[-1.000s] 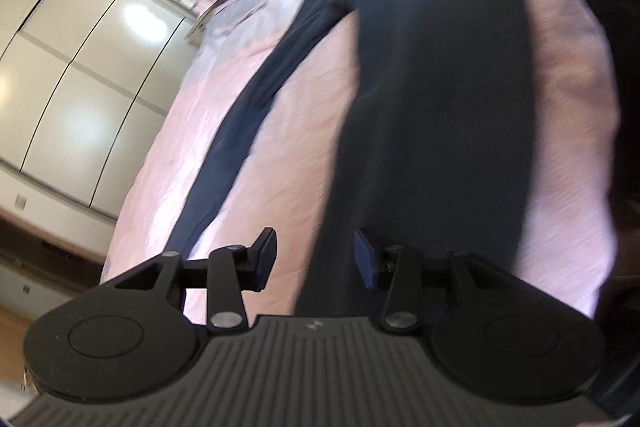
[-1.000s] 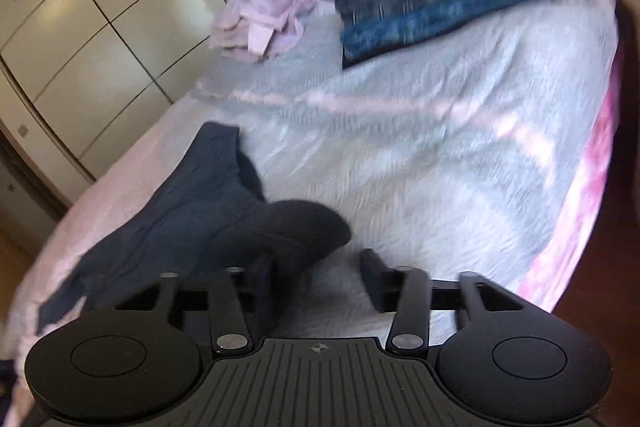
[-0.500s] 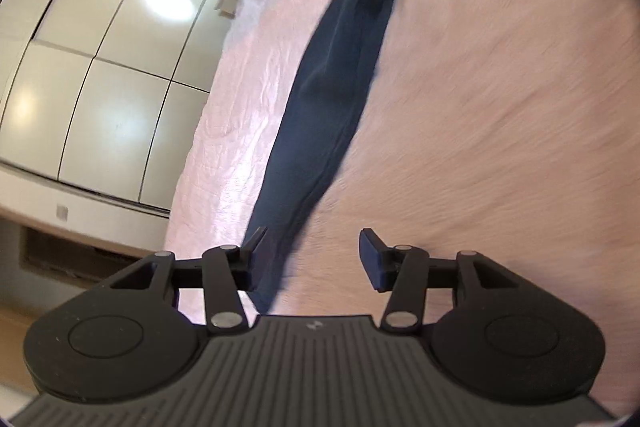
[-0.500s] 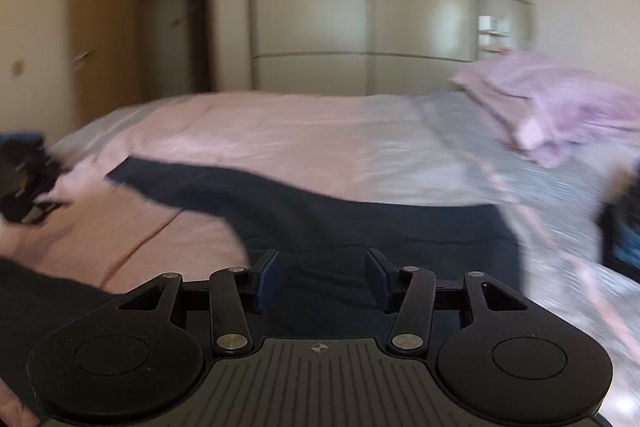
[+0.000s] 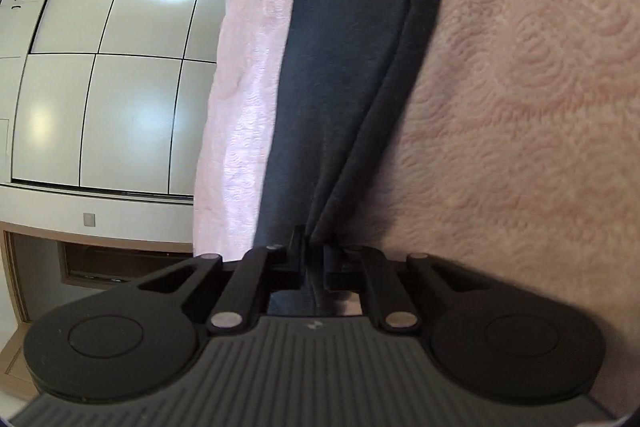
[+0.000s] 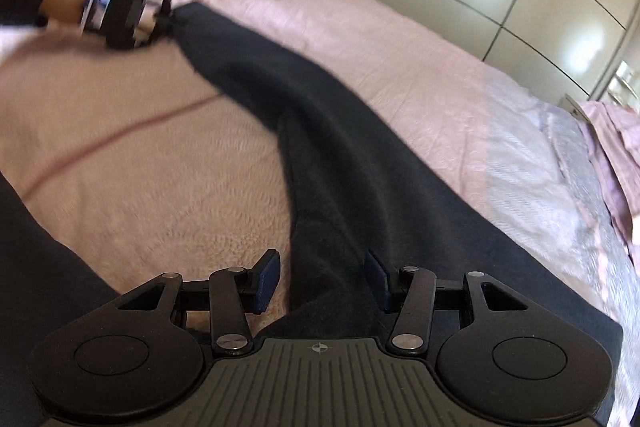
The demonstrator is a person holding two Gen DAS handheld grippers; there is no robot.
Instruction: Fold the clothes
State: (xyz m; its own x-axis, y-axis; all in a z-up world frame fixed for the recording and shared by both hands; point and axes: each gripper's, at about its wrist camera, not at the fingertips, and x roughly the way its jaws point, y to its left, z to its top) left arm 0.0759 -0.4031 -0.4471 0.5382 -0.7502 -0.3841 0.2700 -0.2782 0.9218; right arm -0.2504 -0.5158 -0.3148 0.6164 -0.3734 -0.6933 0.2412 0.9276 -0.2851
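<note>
The dark trousers (image 6: 340,147) are being stretched across the pink bedspread (image 6: 140,167), one leg running toward eleven o'clock, where its hem is being pinched by the left gripper (image 5: 314,259). The right gripper (image 6: 320,279) is being held open astride the waist end, nearer the body.

Bright daylight, fisheye warp, motion blur.
</note>
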